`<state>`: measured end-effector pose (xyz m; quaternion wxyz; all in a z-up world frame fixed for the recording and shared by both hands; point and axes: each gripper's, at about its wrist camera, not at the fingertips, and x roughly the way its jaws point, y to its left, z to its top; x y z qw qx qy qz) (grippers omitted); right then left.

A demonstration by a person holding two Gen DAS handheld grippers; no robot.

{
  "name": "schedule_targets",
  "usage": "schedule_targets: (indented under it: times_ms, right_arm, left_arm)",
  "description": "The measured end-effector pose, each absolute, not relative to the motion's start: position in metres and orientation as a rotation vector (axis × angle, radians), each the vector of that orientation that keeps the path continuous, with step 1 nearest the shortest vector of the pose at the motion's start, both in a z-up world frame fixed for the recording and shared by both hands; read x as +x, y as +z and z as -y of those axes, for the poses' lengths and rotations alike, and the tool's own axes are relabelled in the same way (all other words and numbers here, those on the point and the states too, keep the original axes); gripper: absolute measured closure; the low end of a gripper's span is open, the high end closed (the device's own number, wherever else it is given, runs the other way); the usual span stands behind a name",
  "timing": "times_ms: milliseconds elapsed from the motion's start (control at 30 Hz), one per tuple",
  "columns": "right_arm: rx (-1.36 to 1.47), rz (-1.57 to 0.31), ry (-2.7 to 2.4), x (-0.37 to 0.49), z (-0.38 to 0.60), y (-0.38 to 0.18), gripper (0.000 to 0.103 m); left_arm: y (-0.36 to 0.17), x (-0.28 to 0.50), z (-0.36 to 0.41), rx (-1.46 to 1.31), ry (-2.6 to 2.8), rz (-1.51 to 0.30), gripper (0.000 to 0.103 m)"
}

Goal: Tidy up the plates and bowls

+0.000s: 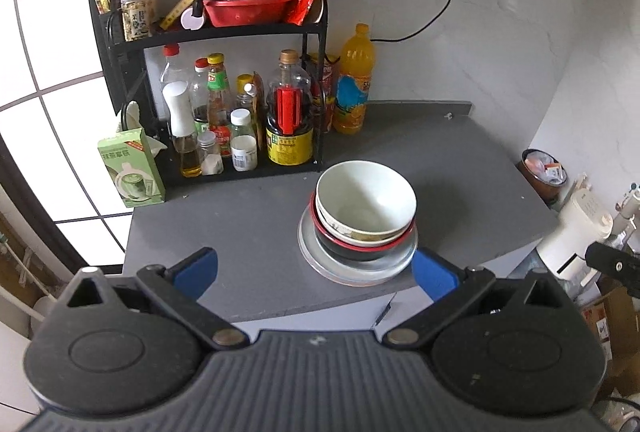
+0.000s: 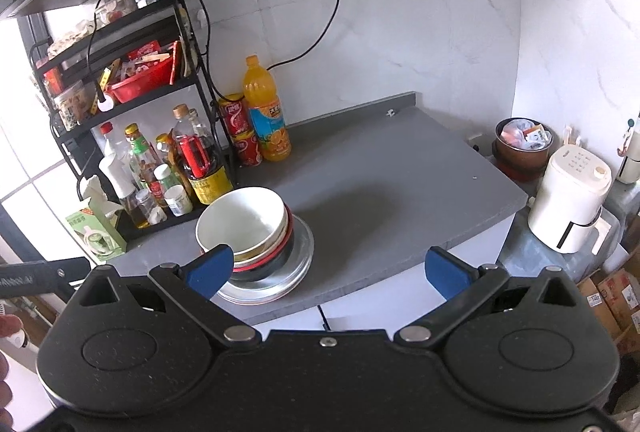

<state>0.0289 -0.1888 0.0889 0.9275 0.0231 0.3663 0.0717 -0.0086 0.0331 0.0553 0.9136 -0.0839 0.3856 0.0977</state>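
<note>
One stack stands near the front edge of the grey counter [image 1: 248, 228]. A white bowl [image 1: 366, 204] sits on top, nested in a patterned bowl and a black bowl with a red rim [image 1: 360, 250], all resting on plates [image 1: 352, 272]. In the right wrist view the same white bowl [image 2: 240, 222] tops the stack on the plates [image 2: 296, 256]. My left gripper [image 1: 316, 270] is open and held back from the counter, the stack just ahead of its right finger. My right gripper [image 2: 328, 270] is open too, with nothing between its fingers, the stack behind its left finger.
A black rack [image 1: 224, 32] of sauce bottles and a red basket fills the counter's back left. An orange drink bottle [image 1: 354, 80] stands beside it, a green box [image 1: 132, 172] at the left edge. A white appliance [image 2: 568, 200] and a brown bin [image 2: 522, 148] stand to the right.
</note>
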Motion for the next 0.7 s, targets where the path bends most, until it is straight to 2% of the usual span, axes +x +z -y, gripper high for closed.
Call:
schedule_targets:
  times_ms: [700]
  right_arm:
    - [0.009, -0.811, 0.144, 0.011, 0.163, 0.087, 0.0]
  left_arm:
    - [0.048, -0.023, -0.038, -0.149, 0.171, -0.832, 0.0]
